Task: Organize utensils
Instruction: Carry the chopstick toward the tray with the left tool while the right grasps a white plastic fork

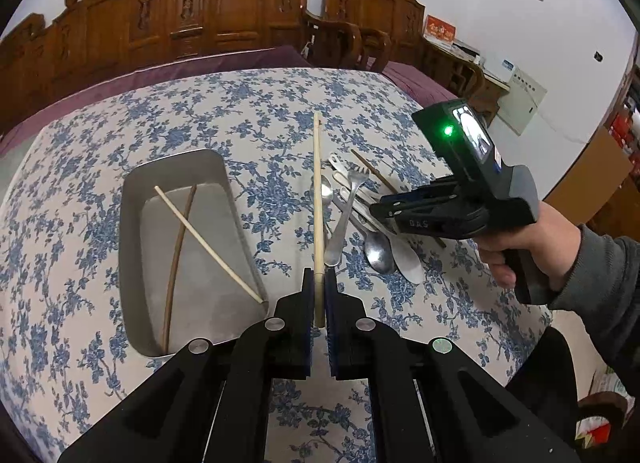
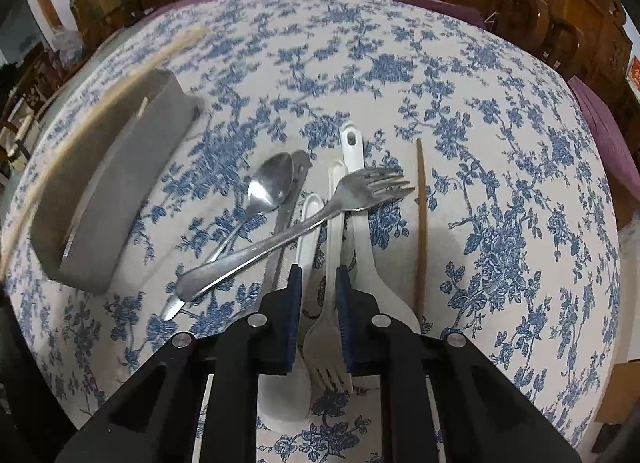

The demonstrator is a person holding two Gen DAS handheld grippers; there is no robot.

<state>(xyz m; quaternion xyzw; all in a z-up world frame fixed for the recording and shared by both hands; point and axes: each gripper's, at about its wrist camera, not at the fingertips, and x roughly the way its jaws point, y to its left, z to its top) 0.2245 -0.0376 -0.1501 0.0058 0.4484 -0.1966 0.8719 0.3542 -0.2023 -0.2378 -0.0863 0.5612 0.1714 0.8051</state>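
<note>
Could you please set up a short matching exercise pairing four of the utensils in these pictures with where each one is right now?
Things:
1. pale wooden chopstick
2. dark brown chopstick
3. white plastic fork
4. shiny metal fork

Places:
A. lying in the steel tray
B. between the right gripper jaws
C. clamped in the left gripper
D. lying across the pile on the floral tablecloth

Pairs: 1-C, 2-A, 3-B, 4-D

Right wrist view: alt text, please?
The right tongs straddle a white plastic fork in a utensil pile on the floral tablecloth. A metal fork lies across it; a grey tray sits left.
</note>
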